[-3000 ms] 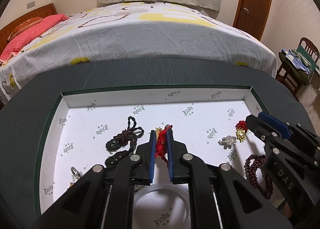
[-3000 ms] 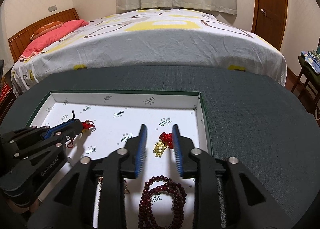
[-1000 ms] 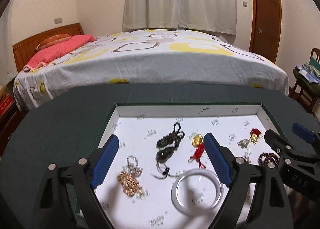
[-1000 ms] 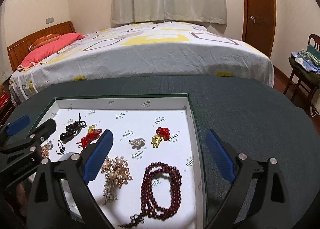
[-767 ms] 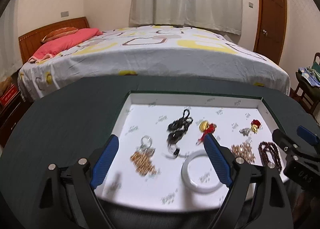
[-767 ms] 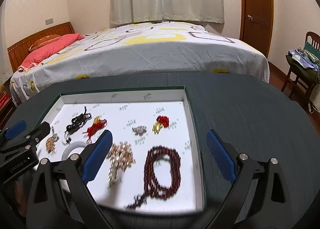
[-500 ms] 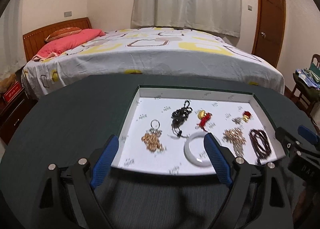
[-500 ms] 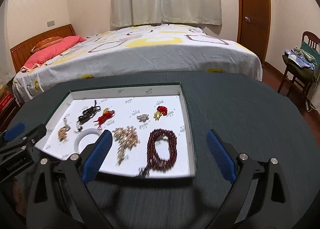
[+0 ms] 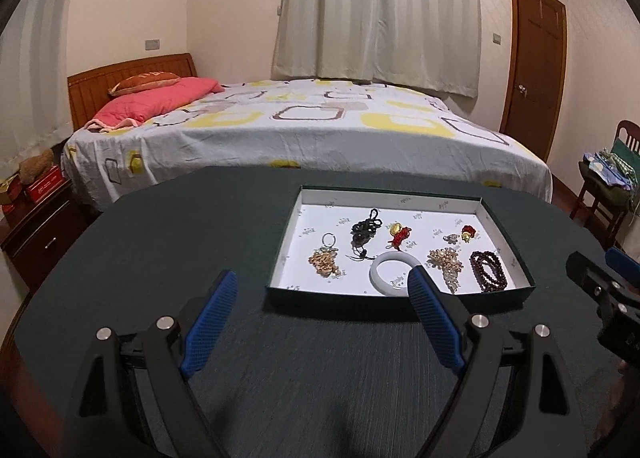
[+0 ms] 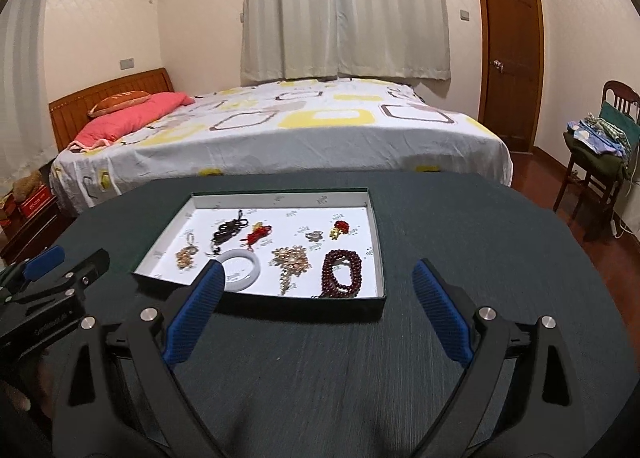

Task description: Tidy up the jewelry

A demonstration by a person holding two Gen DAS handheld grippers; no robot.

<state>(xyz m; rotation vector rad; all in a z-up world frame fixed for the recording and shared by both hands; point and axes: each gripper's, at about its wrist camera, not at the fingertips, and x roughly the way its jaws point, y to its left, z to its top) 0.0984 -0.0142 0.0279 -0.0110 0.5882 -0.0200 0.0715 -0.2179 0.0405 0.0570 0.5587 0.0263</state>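
Jewelry laid out in tray (image 9: 505,236) on desk (image 9: 168,242) — bangle (image 9: 394,266), dark beads (image 10: 343,266), red charm (image 9: 399,236). Left tool (image 9: 322,322) and right tool (image 10: 316,306) both wide open, empty. Best retreat level, clear of tray rim. Versus three seconds back — tools out of tray, jaws spread, farther off.

— What lies past the dark round desk (image 9: 168,242)?
— A bed (image 9: 304,133) with a white and yellow cover and a pink pillow (image 9: 156,99) at its wooden headboard (image 9: 120,77).
— And beyond it?
— Pale curtains (image 10: 344,9), a brown door (image 10: 510,49) to their right, a chair (image 10: 600,153) piled with clothes.
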